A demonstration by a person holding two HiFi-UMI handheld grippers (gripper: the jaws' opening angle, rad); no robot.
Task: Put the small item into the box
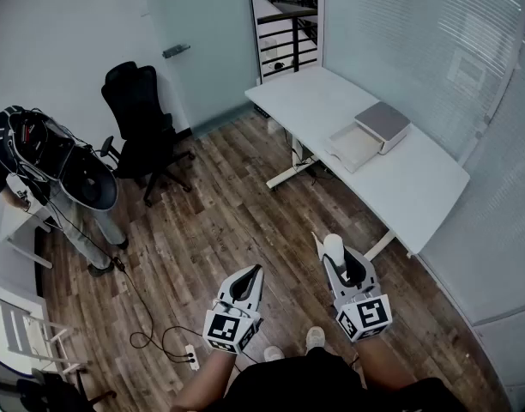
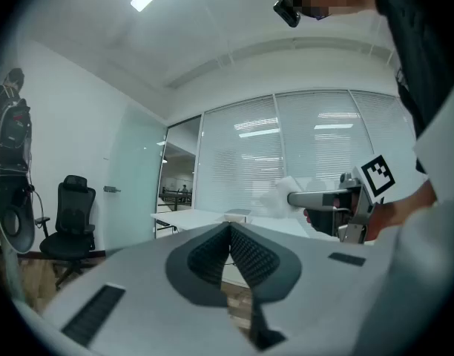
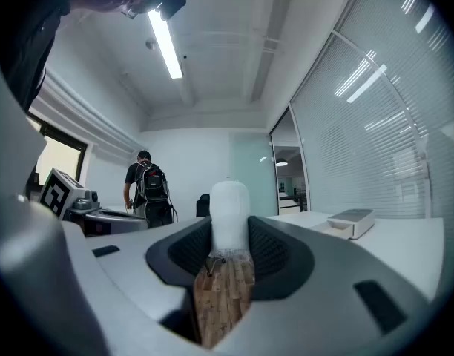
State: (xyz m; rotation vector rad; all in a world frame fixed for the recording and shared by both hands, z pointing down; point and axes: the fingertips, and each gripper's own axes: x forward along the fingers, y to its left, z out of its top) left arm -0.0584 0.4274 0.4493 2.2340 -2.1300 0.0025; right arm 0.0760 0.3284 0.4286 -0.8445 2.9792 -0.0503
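Looking at the head view, the whole thing hinges on the gap. The small item [image 1: 333, 242] is clamped in the jaws of the right gripper [image 1: 334, 254] low in the frame, and the box [image 1: 371, 134] sits open on the white tabletop [image 1: 421, 187] toward the upper right, well apart from it.

The item is a white roundish stub. Its long axis runs out along the jaws and pokes past the tips, which is plain in the right gripper view [image 3: 229, 206]. The right gripper is the nearer one to the box.

The left gripper [image 1: 256, 273] has its jaws pressed together on nothing. Between jaws and box I see only wood floor and the near table edge, so I'd guess nothing blocks it. An office chair [image 1: 142, 123], a person [image 1: 39, 166] and a floor cable [image 1: 155, 337] are all off to the left.
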